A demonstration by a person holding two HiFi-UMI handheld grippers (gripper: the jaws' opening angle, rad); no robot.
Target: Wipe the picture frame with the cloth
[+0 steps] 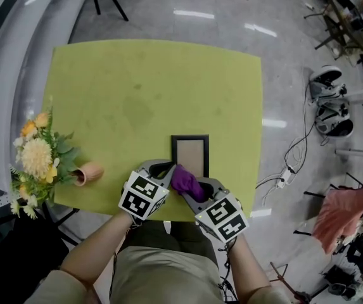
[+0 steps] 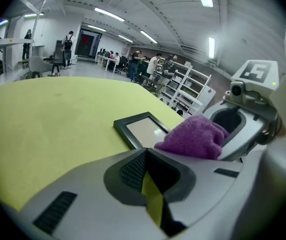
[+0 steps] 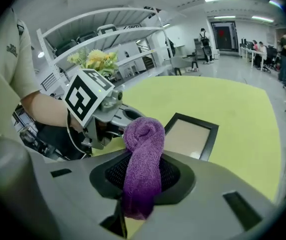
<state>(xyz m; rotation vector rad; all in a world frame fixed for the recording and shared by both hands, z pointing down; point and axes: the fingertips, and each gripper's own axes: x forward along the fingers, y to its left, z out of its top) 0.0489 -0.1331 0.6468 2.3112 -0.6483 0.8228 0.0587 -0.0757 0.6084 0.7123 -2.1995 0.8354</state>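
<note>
A small black picture frame [image 1: 190, 154] lies flat on the green table [image 1: 137, 87] near its front edge; it also shows as the frame [image 2: 143, 129] and the frame [image 3: 190, 134]. My right gripper [image 1: 191, 186] is shut on a purple cloth [image 1: 185, 180], a rolled wad [image 3: 143, 149] that sticks out between its jaws just in front of the frame's near edge. My left gripper [image 1: 163, 168] sits beside it at the frame's near left corner, jaws together with nothing between them. From the left gripper view the cloth [image 2: 195, 136] hides the frame's near right corner.
A bunch of yellow and white flowers [image 1: 37, 159] in a pink vase [image 1: 90, 172] lies at the table's left front edge. Cables and a power strip [image 1: 287, 176] lie on the floor to the right, near a pink cloth [image 1: 344, 209].
</note>
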